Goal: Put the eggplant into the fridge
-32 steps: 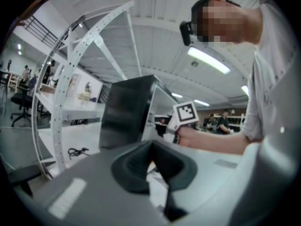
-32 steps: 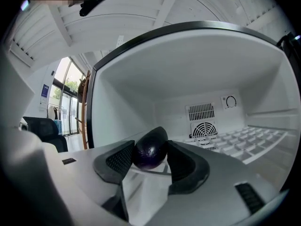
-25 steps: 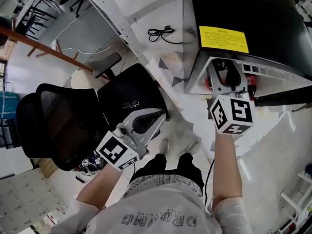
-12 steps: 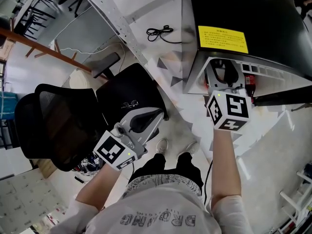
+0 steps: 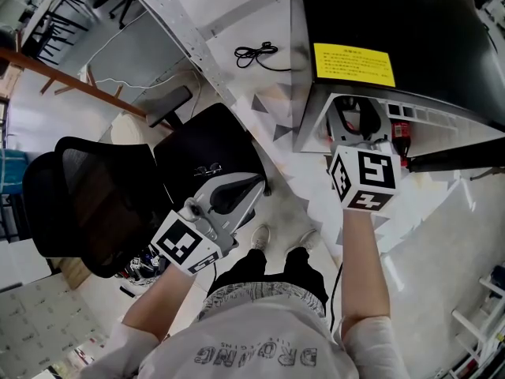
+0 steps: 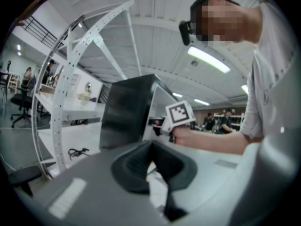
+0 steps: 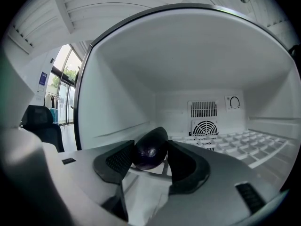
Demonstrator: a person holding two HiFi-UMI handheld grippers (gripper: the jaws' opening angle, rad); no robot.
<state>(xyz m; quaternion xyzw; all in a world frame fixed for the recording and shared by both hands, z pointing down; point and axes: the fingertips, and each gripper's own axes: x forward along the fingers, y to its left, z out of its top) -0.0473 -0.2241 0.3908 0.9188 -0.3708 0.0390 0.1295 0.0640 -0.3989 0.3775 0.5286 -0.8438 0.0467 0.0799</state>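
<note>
- Eggplant (image 7: 150, 149): dark, glossy, rounded. It is pinched between the two pads of the right gripper (image 7: 149, 161), at the open mouth of the fridge (image 7: 117, 98). It sits above the front of the white shelf (image 7: 256, 142); I cannot tell whether it touches it.
- Right gripper: jaws closed on the eggplant, which bulges above the pads, so the grip looks to be on only part of it.
- Risk: the smooth curved skin could slide out between the pads if the gripper tilts or jolts. Squeezing harder could bruise it.
- Risk: if let go here, it lands near the shelf's front lip. A round body on a gridded shelf can roll forward and drop out to the floor. It likely needs carrying deeper, toward the fan grille (image 7: 204, 126).
- Risk: going deeper brings the gripper body closer to the left wall and the ceiling of the compartment. A knock there could twist the eggplant loose.
- Head view: right gripper (image 5: 357, 125) sits just under the black fridge top (image 5: 410, 14), with little room above.
- Left gripper (image 6: 150, 166): jaws drawn together, nothing between them. It is held low, well apart from the fridge and just beside the office chair (image 5: 95, 204). It adds little risk unless it snags the chair.
</note>
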